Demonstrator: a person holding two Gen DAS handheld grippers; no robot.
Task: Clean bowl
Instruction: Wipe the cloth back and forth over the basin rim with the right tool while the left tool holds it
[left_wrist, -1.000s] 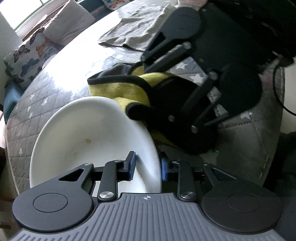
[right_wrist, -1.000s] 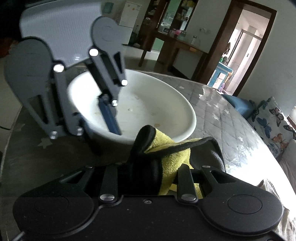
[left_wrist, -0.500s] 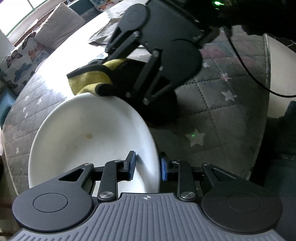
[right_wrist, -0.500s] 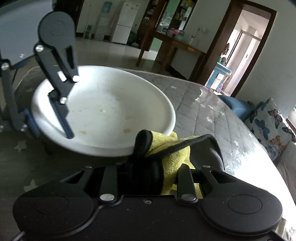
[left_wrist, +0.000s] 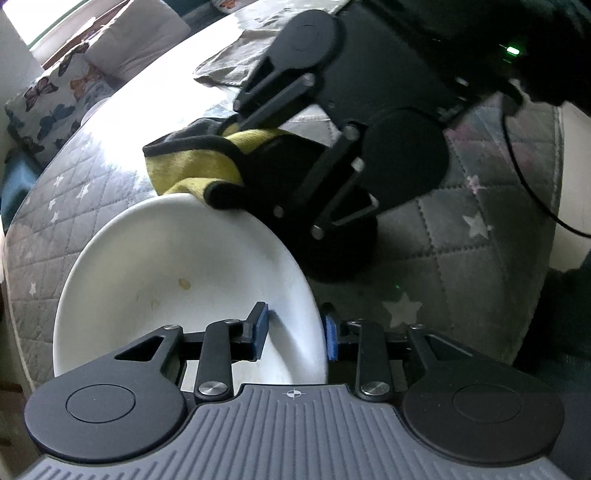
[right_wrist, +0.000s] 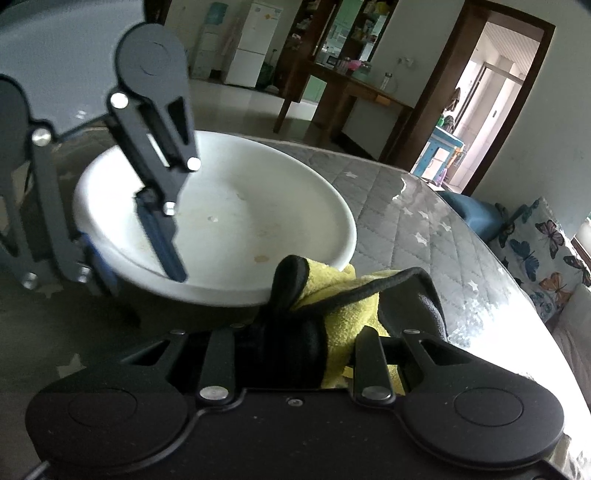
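A white bowl (left_wrist: 177, 266) with small brown specks inside rests on the quilted table. My left gripper (left_wrist: 295, 332) is shut on its near rim, one blue pad inside and one outside. From the right wrist view the same bowl (right_wrist: 236, 218) sits straight ahead, with the left gripper (right_wrist: 129, 254) clamped on its left rim. My right gripper (right_wrist: 295, 332) is shut on a yellow cloth with black trim (right_wrist: 332, 295). The cloth (left_wrist: 195, 166) touches the bowl's far rim, and the right gripper's fingertips are hidden in its folds.
A grey quilted star-pattern cover (left_wrist: 461, 273) lies over the round table. A grey towel (left_wrist: 236, 62) lies at the far side, butterfly-print cushions (left_wrist: 55, 107) beyond. A black cable (left_wrist: 532, 192) trails on the right. Wooden furniture and a doorway (right_wrist: 491, 96) stand in the background.
The right gripper with the cloth swung away across the table and has come back toward the bowl's rim. The left gripper has kept its hold on the bowl, which shifted slightly.
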